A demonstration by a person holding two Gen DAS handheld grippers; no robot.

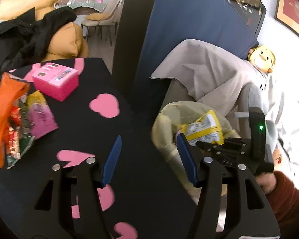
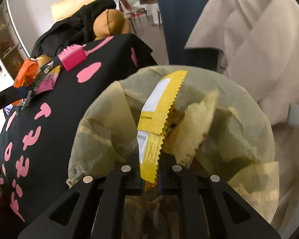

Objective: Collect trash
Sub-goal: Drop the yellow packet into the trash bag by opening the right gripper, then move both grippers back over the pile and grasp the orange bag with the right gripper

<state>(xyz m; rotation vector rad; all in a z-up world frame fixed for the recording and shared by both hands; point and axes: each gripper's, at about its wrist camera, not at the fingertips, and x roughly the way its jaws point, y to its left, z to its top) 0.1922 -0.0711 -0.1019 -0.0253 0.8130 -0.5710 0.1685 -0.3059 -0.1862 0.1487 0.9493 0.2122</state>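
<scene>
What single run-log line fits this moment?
left gripper: open, empty | right gripper: shut on yellow wrapper | wrapper over bin | table: wrappers remain

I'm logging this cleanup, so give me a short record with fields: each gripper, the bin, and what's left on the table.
right gripper: shut on yellow wrapper, above the bin
left gripper: open, fingers empty
bin: lined with a yellowish bag, beside the table
table: black cloth with pink shapes; pink box and wrapper pile remain

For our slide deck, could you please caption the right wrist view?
Right tool shut on a yellow wrapper, held over the lined trash bin beside the black tablecloth.
</scene>
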